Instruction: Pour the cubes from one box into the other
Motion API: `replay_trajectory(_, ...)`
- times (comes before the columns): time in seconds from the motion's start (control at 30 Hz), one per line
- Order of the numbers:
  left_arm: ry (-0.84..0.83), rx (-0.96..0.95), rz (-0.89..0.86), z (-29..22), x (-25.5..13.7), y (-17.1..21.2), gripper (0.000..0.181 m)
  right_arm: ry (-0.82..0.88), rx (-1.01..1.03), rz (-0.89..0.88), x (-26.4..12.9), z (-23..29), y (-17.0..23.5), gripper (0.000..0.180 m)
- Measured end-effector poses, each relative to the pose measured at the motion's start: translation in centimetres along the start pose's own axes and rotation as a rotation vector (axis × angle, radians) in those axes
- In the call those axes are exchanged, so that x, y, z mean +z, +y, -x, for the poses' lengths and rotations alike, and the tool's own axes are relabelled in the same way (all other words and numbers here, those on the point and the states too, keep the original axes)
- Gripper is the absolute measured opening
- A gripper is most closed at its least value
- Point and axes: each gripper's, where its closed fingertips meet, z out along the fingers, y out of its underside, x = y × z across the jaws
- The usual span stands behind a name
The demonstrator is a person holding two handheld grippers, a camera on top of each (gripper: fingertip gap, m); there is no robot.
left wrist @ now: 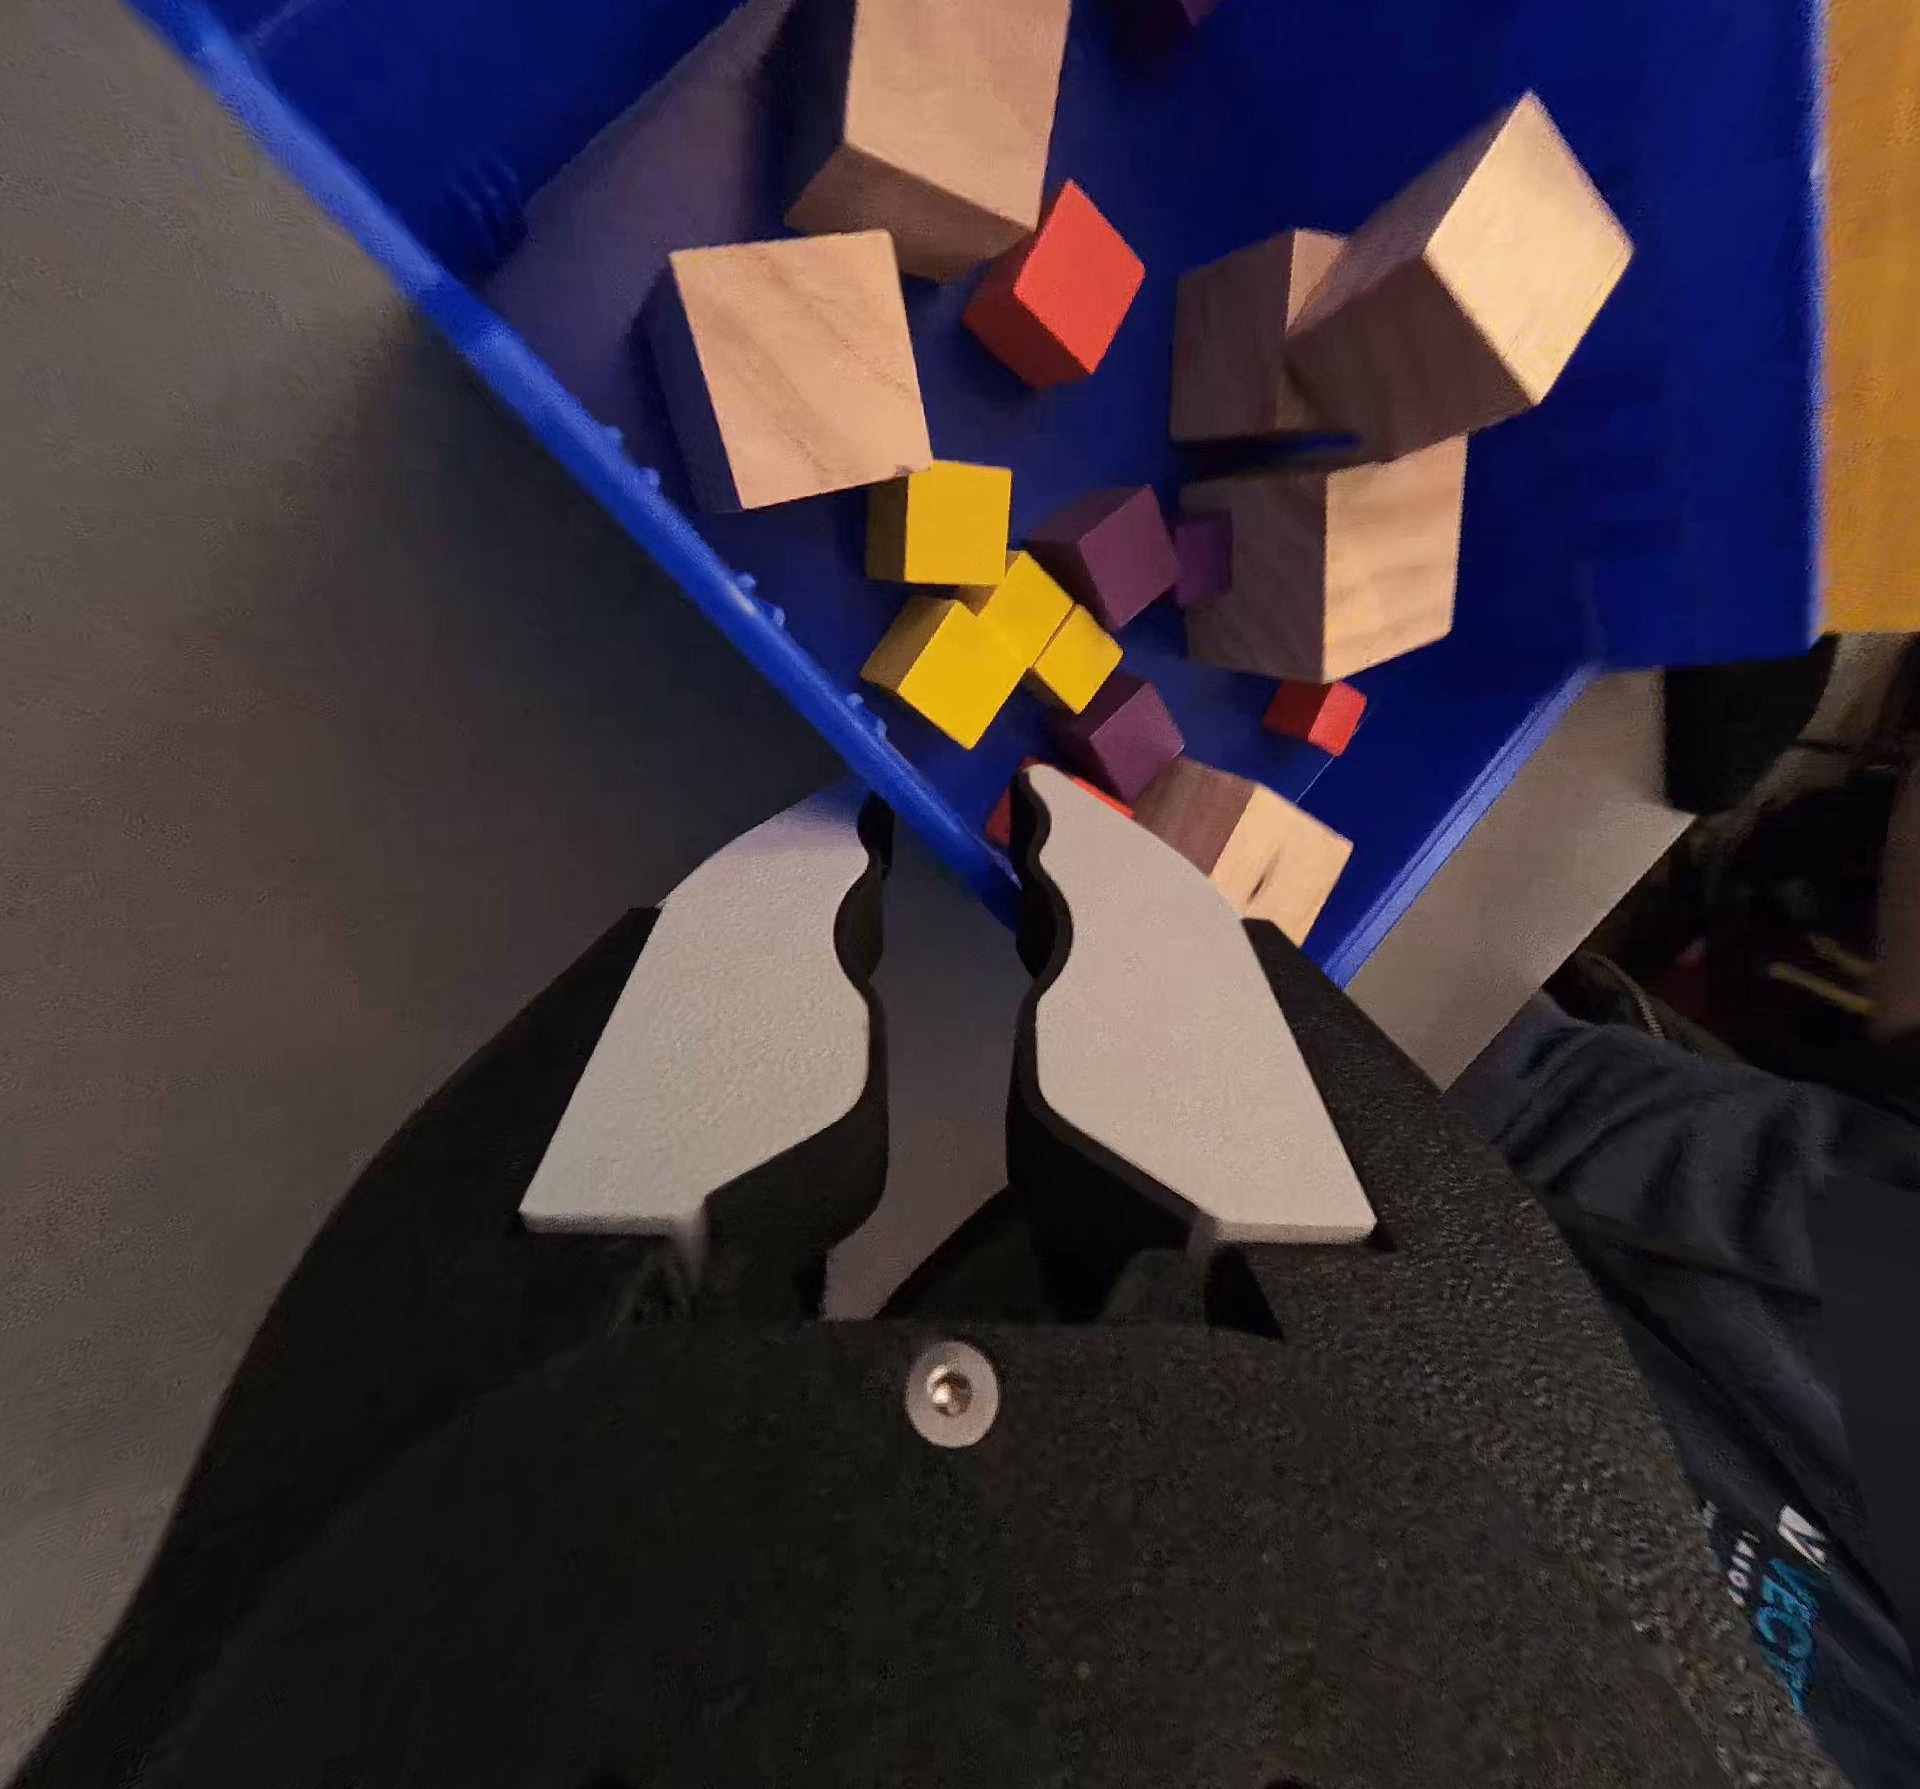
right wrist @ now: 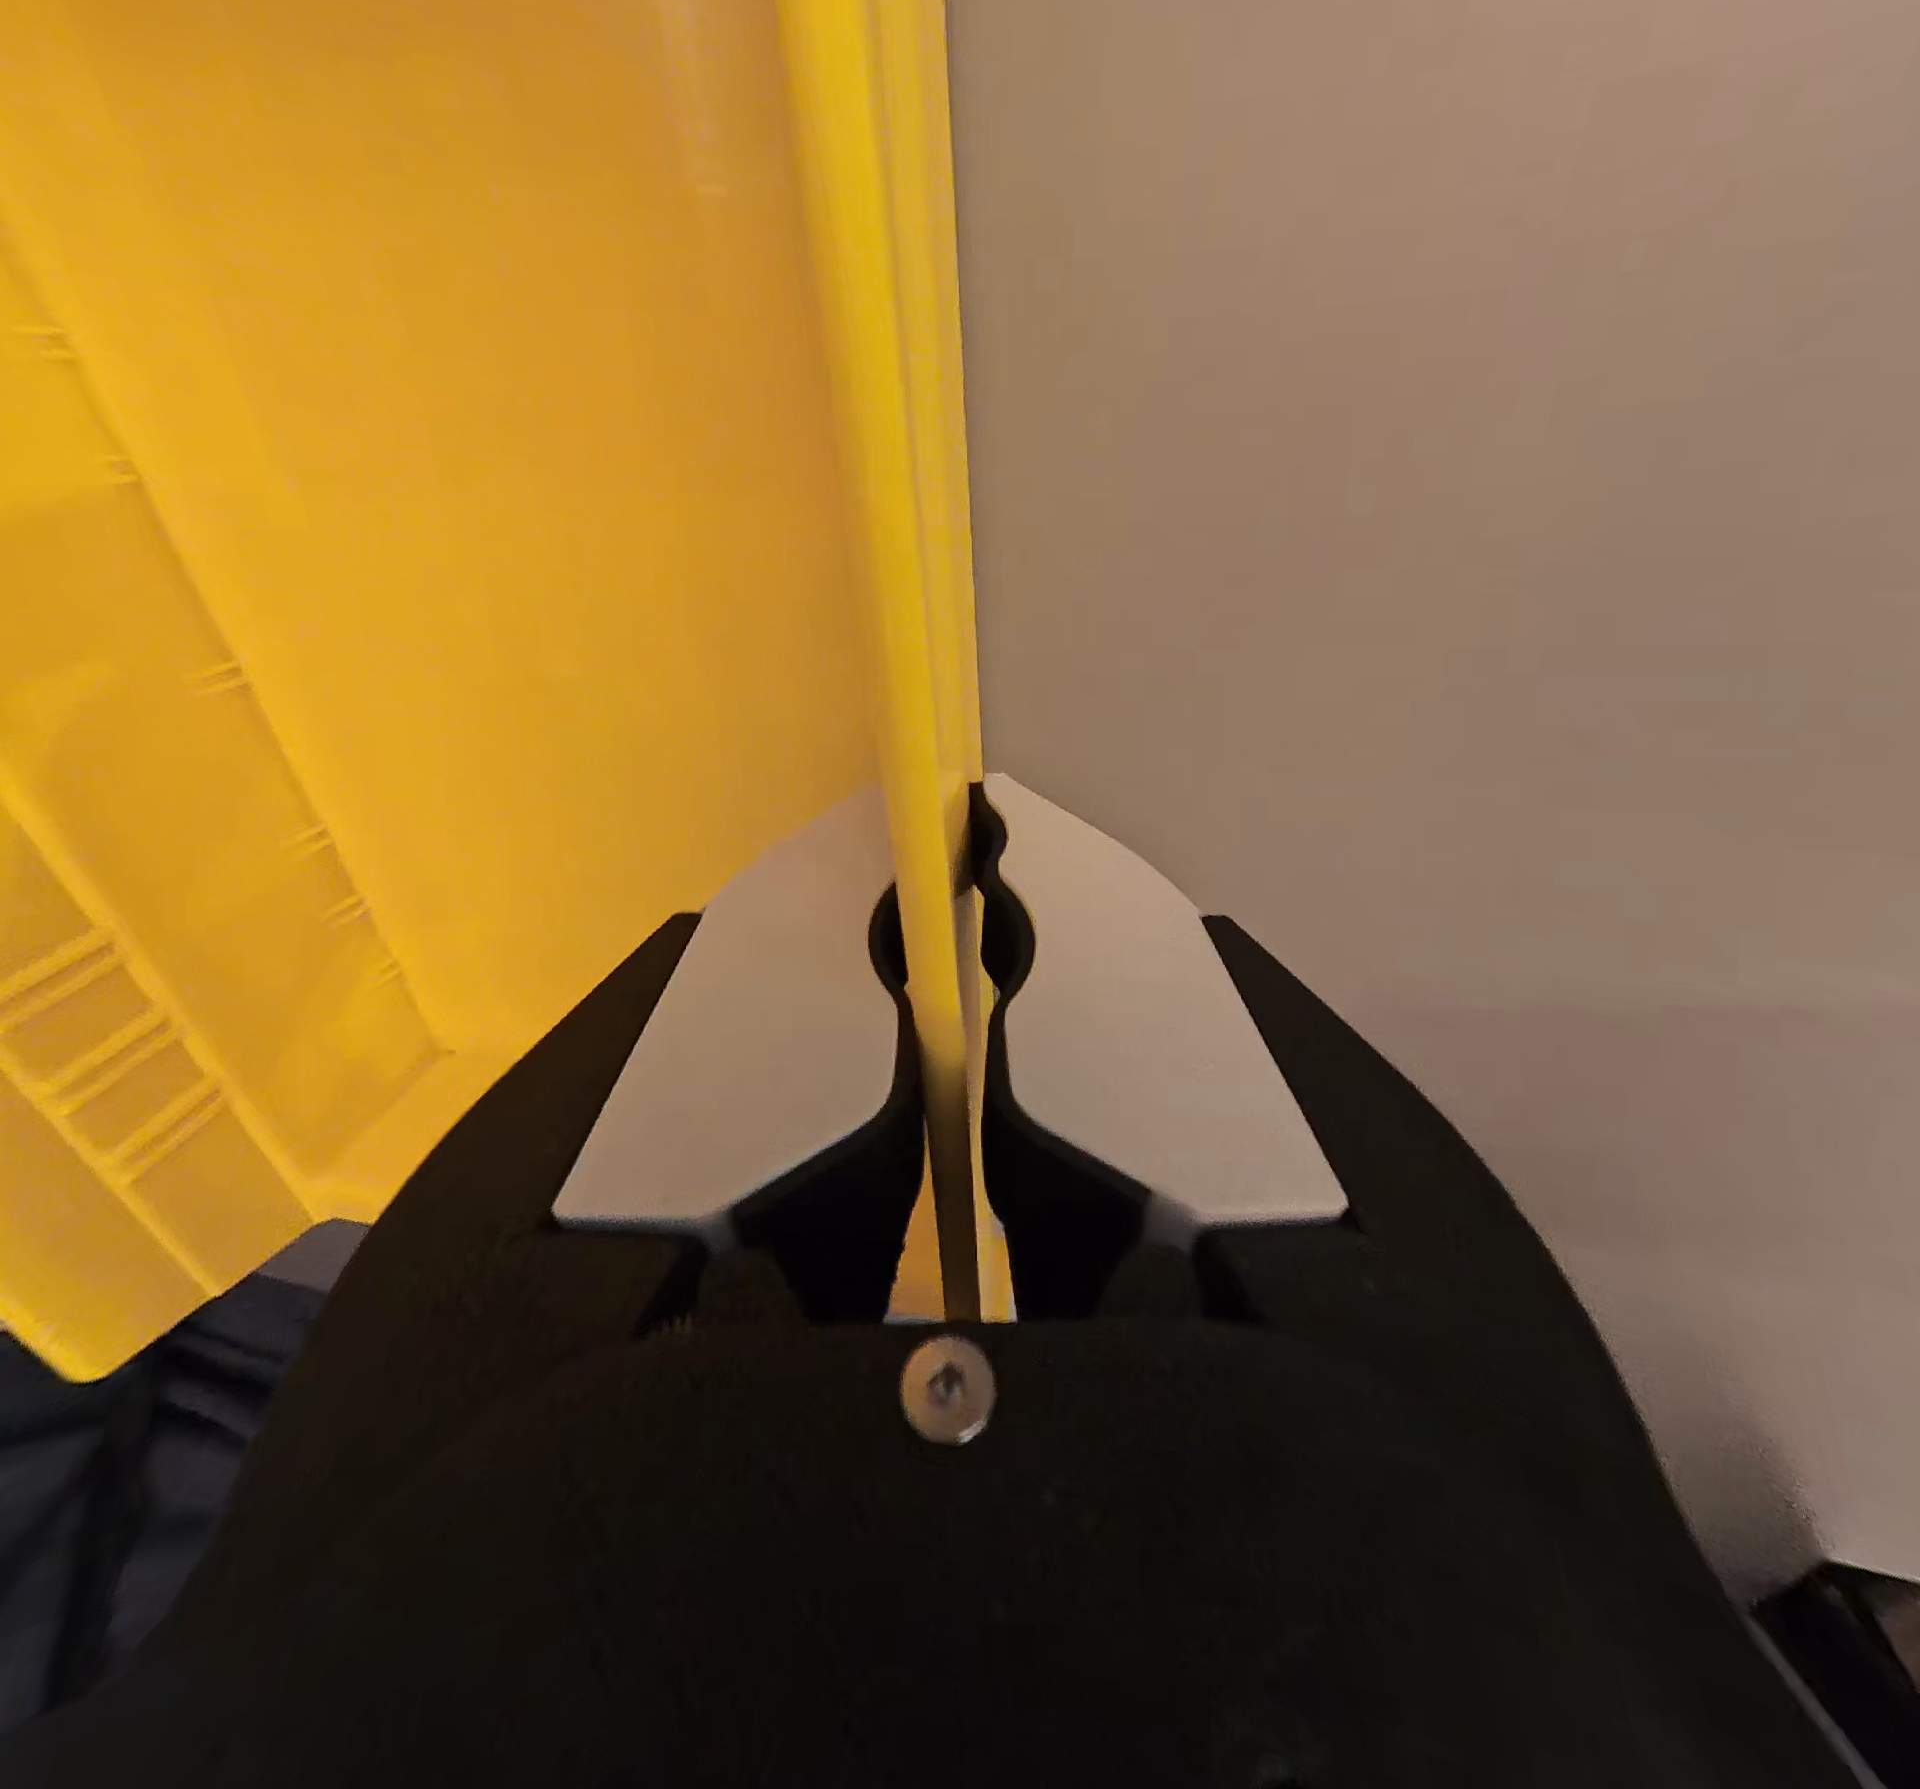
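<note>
My left claw [left wrist: 945,835] pinches the blue box's [left wrist: 582,409] rim, steadying it where the cubes [left wrist: 800,368] lie loose inside. My right claw [right wrist: 961,866] clamps the yellow box's [right wrist: 468,389] wall, tipped beside the blue box, probably for pouring.

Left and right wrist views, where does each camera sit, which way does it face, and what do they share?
Left wrist view: on the left gripper, looking along its fingers, which pinch the blue box rim; cubes inside; a dark sleeve at right.
Right wrist view: on the right gripper, looking along its fingers, which clamp the yellow box rim; no cubes visible inside.
Shared: probably the yellow box, whose colour shows at the left view's right edge.
</note>
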Motion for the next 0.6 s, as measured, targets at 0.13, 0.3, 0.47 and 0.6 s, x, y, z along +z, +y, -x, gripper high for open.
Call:
replay_trajectory(0.13, 0.083, -0.05, -0.104, 2.8, -2.0, 1.4, 0.023, -0.007, 0.012, 0.003, 0.4, 2.2, -0.3, 0.006)
replay_trajectory(0.3, 0.089, -0.038, -0.133, 3.9, -3.2, 3.2, 0.024, -0.006, 0.051, -0.016, 0.6, 3.1, -1.1, 0.005)
replay_trajectory(0.47, 0.059, -0.039, -0.121, 5.3, -4.3, 4.9, 0.024, 0.007, 0.043, -0.026, 0.7, 3.2, -1.6, 0.005)
replay_trajectory(0.6, 0.043, -0.073, -0.13, 7.0, -5.5, 5.9, 0.024, -0.011, 0.013, -0.025, 0.7, 3.2, -1.7, 0.006)
